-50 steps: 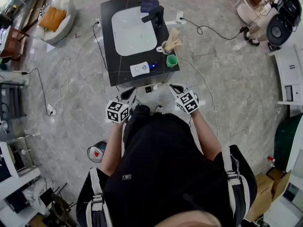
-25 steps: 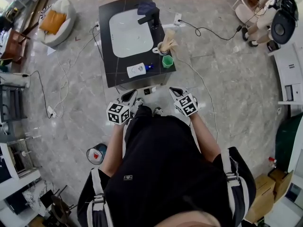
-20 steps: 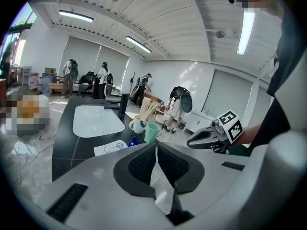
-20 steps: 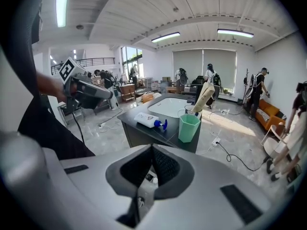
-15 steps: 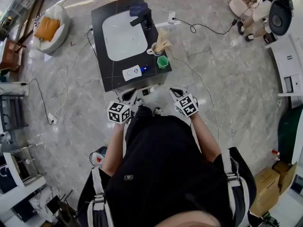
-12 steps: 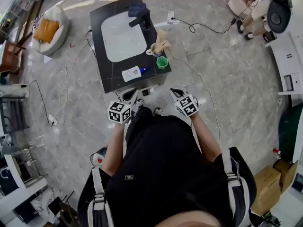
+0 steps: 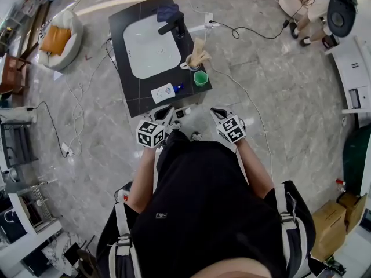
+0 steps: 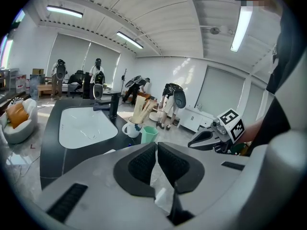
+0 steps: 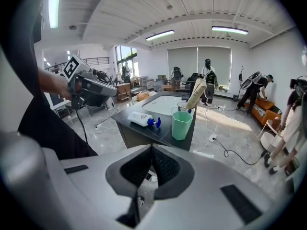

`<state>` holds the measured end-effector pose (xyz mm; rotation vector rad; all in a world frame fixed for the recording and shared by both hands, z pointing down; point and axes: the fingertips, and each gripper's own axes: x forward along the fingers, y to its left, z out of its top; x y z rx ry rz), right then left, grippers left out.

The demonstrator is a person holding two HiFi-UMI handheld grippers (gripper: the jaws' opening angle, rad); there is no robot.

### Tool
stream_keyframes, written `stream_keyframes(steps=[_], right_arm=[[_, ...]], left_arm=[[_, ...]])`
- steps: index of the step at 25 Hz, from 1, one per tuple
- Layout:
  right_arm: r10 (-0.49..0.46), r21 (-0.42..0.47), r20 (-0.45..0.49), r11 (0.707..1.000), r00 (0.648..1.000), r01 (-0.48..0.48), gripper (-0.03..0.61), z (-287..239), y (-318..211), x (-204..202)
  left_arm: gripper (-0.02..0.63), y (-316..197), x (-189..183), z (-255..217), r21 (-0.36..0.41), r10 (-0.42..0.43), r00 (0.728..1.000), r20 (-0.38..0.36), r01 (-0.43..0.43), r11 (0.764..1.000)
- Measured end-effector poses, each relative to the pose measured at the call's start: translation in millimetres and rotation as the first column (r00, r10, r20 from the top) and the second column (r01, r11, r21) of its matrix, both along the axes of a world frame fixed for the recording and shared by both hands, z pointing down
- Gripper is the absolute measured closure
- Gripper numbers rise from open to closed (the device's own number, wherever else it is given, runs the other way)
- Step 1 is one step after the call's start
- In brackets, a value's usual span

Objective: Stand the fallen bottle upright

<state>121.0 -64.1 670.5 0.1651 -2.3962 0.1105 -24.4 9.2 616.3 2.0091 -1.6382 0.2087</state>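
Observation:
A white bottle with a blue cap (image 7: 164, 92) (image 9: 140, 119) lies on its side near the front edge of the black counter (image 7: 130, 91) (image 9: 158, 134). Both grippers hover just short of that front edge, in front of the person's body. My left gripper (image 7: 167, 110) (image 8: 157, 145) is shut with nothing in it, below the bottle and slightly right of it in the head view. My right gripper (image 7: 215, 110) (image 9: 151, 148) is shut and empty too, further right, off the counter's corner. In the left gripper view the bottle is mostly hidden behind the jaws.
A green cup (image 7: 200, 78) (image 9: 182, 124) stands right of the bottle, with a white mug of brushes (image 7: 192, 63) behind it. A white sink (image 7: 148, 37) and black faucet (image 7: 174, 22) fill the counter's far part. Cables (image 7: 243, 100) run over the floor. People stand far off.
My left gripper has edged right and closer to the counter's front edge. The right gripper has hardly moved. Both stay shut, and the bottle still lies on its side.

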Motion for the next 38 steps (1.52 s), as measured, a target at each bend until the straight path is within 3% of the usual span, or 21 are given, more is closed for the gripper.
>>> stream_keyframes(steps=[10, 15, 21, 25, 38], right_arm=[[0.032, -0.001, -0.019, 1.0, 0.999, -0.032, 0.518, -1.0, -9.2, -22.6], [0.078, 0.009, -0.04, 0.997, 0.996, -0.078, 0.518, -2.4, -17.4, -30.9], [0.148, 0.011, -0.068, 0.989, 0.987, -0.148, 0.518, -0.3, -22.4, -28.9], [0.208, 0.014, -0.088, 0.978, 0.974, -0.208, 0.518, 3.9, -25.2, -28.7], [0.326, 0.028, -0.154, 0.945, 0.933, -0.326, 0.518, 22.6, -11.7, -31.4]], left_arm=[[0.593, -13.2, -32.1, 4.1, -0.028, 0.04, 0.999, -0.011, -0.04, 0.999], [0.592, -28.9, -38.0, 8.5, -0.032, 0.124, 0.992, -0.019, -0.125, 0.992], [0.592, -45.5, -36.1, 11.6, -0.025, 0.231, 0.972, -0.034, -0.232, 0.972], [0.588, -54.3, -39.4, 21.0, -0.045, 0.309, 0.951, 0.002, -0.309, 0.95], [0.446, -64.2, -50.3, 61.1, -0.116, 0.454, 0.89, 0.036, -0.448, 0.887]])
